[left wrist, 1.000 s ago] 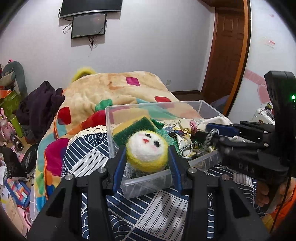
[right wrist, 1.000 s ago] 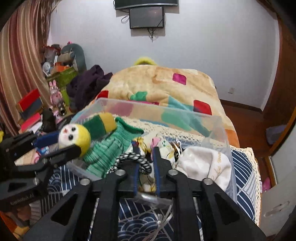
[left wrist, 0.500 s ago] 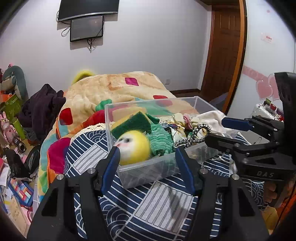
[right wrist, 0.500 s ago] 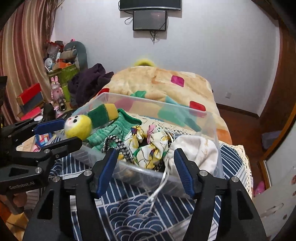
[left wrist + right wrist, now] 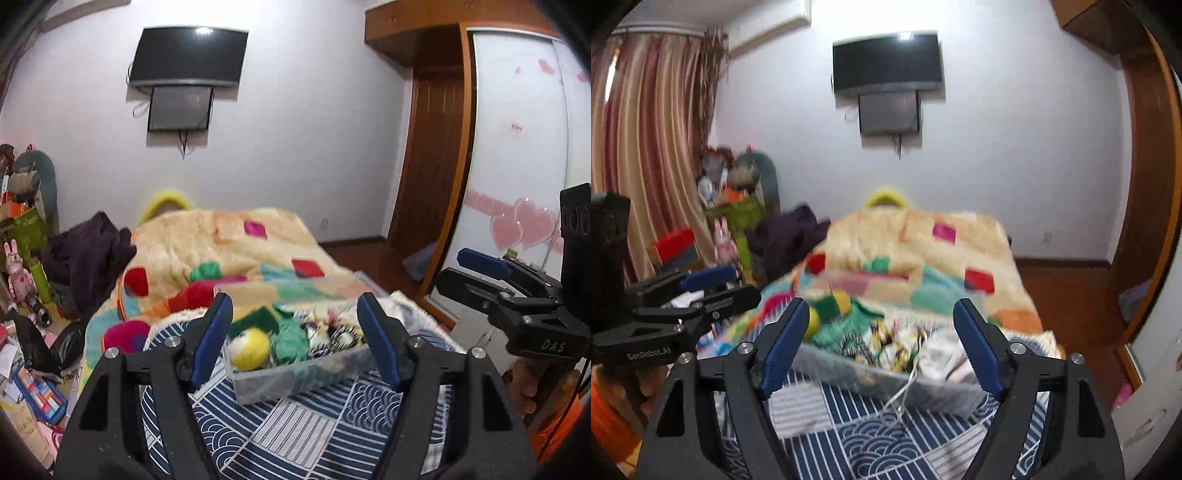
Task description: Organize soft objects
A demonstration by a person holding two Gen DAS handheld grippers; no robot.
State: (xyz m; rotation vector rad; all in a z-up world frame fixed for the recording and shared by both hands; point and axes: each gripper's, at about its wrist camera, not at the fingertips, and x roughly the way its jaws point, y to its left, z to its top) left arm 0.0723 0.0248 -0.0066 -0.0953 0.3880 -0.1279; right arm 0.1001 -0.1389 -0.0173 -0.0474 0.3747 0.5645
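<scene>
A clear plastic bin [image 5: 295, 380] sits on the blue patterned cloth [image 5: 314, 435] and shows in the right wrist view [image 5: 938, 391] too. Inside lie a yellow felt ball with a white face [image 5: 251, 349], a green knit piece [image 5: 290, 339], a green and yellow sponge [image 5: 255, 321], a black-and-white cord [image 5: 332, 341], a floral cloth [image 5: 897, 339] and a white pouch [image 5: 942, 360]. My left gripper [image 5: 295, 339] is open and empty, held back above the bin. My right gripper [image 5: 881, 347] is open and empty, also pulled back from the bin.
A bed with a patchwork blanket [image 5: 221, 251] lies behind the bin. Dark clothes [image 5: 88, 258] and toy clutter [image 5: 26, 295] sit at the left. A wooden door [image 5: 432, 166] and wardrobe [image 5: 517, 147] stand at the right. A white cord [image 5: 901, 398] hangs over the bin's front.
Both grippers opened: the left released the yellow felt ball and the right released the black-and-white cord into the bin. Both then pulled back and up from the bin.
</scene>
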